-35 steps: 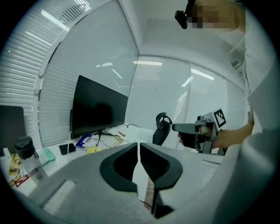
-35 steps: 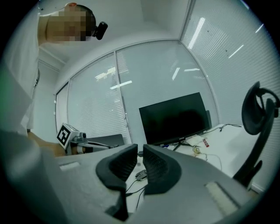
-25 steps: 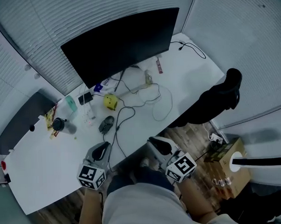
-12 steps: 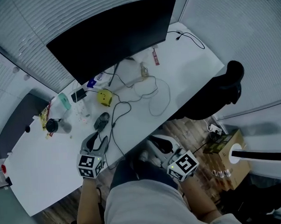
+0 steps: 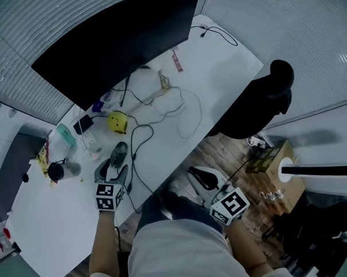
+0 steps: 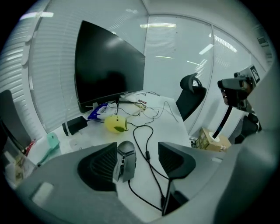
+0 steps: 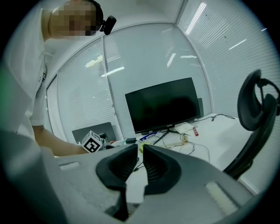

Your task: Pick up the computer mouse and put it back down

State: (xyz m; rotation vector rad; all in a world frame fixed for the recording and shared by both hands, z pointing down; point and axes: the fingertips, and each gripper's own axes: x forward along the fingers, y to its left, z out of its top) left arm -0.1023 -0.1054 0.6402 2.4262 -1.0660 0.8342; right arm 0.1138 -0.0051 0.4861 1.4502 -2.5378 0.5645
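A dark grey computer mouse (image 5: 118, 153) lies on the white desk (image 5: 216, 64), its black cable trailing toward the desk's near edge. My left gripper (image 5: 110, 170) is low over the desk with its jaws opening. In the left gripper view the mouse (image 6: 125, 154) sits between the jaws, close against the left pad (image 6: 101, 165), with a wide gap to the right pad (image 6: 175, 159). Neither pad presses on it. My right gripper (image 5: 199, 175) hangs off the desk's near edge above the floor. In its own view the right gripper (image 7: 141, 153) is shut and holds nothing.
A big black monitor (image 5: 118, 45) stands at the back of the desk. A yellow toy (image 5: 117, 121), loose cables (image 5: 181, 109), a teal bottle (image 5: 64, 136) and a black cup (image 5: 55, 170) lie around the mouse. A black office chair (image 5: 258, 102) and a cardboard box (image 5: 275, 171) stand on the right.
My left gripper has moved forward and down onto the desk, and its jaws have opened around the mouse. The right gripper has barely shifted.
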